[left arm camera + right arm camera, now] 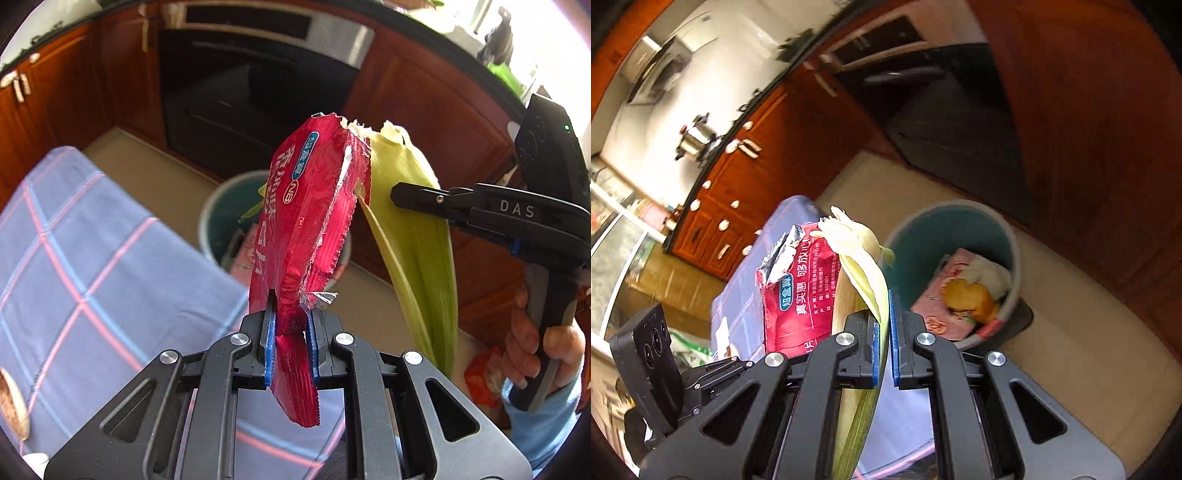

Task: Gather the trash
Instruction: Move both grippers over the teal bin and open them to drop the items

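Above the floor, short of the bin (1012, 236): left gripper (290, 347) clamped on red wrapper (310, 206), right gripper (884, 343) clamped on corn husk (864, 258). If released now, could miss the rim and fall on the floor.

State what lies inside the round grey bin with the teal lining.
Inside the bin: a pink floral wrapper, a yellowish food scrap and something white. Anything beneath them is covered.
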The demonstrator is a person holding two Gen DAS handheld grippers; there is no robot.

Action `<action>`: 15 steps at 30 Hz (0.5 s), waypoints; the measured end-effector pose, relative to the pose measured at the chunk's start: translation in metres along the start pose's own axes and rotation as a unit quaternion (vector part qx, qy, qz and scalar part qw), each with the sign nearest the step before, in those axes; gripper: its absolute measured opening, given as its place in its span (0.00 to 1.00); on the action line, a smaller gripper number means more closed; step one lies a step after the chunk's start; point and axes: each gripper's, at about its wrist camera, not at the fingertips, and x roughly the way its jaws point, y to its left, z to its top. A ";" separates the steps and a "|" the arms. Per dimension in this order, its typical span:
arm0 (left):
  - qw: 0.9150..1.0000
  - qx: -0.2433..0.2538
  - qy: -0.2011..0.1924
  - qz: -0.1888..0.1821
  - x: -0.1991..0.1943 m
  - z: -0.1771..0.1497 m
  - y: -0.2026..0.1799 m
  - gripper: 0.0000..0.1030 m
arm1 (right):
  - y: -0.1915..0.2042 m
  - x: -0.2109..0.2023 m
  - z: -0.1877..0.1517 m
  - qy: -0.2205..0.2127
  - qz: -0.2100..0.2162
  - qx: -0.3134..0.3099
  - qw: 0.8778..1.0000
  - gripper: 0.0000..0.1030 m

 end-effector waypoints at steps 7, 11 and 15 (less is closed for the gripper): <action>1.000 0.003 0.029 -0.010 0.045 0.022 -0.014 0.14 | -0.036 0.025 0.011 0.023 -0.022 0.021 0.999 0.05; 0.999 -0.003 0.036 -0.010 0.064 0.032 -0.012 0.14 | -0.046 0.043 0.019 0.038 -0.035 0.021 0.998 0.05; 0.999 -0.007 0.045 -0.007 0.081 0.042 -0.010 0.14 | -0.052 0.065 0.029 0.053 -0.050 0.018 0.997 0.05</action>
